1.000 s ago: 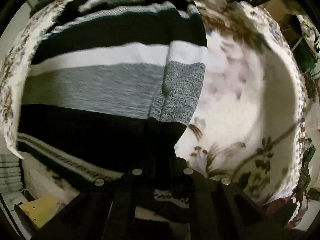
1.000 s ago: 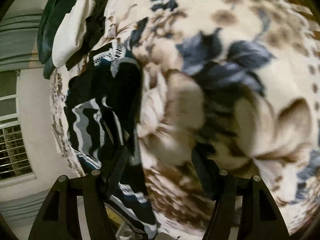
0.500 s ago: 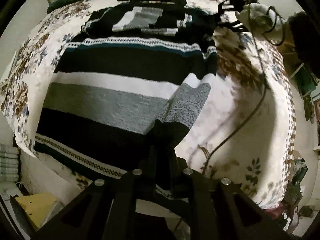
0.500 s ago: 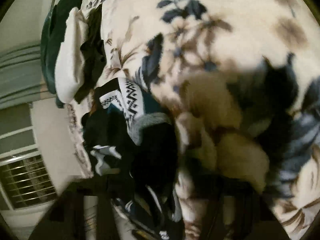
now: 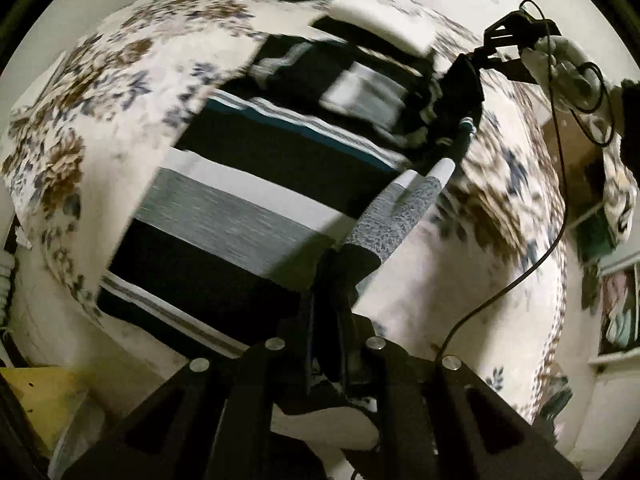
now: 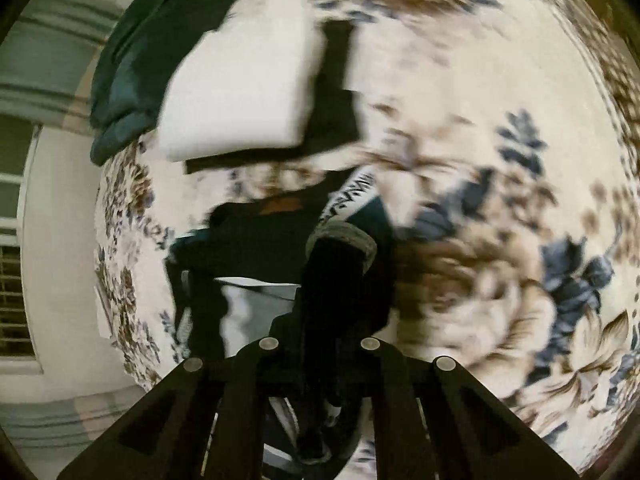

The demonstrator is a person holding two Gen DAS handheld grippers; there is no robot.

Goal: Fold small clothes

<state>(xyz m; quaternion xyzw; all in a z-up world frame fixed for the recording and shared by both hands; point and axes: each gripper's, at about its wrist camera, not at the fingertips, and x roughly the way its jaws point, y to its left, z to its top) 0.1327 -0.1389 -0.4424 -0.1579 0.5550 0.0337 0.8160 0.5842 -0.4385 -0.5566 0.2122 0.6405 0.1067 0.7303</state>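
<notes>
Right gripper [image 6: 320, 332]: jaws just closed, now clamped on a dark fold of the sweater [image 5: 240, 200] (a second ago they stood wide, cloth only beside them).
Left gripper [image 5: 328, 300]: clamped on the sleeve end, as before.
Sweater: spread on the floral bed [image 5: 460, 280], right edge now lifted at both pinches.
Meaning: both grips set; likely ready to carry that side over for a fold.
</notes>
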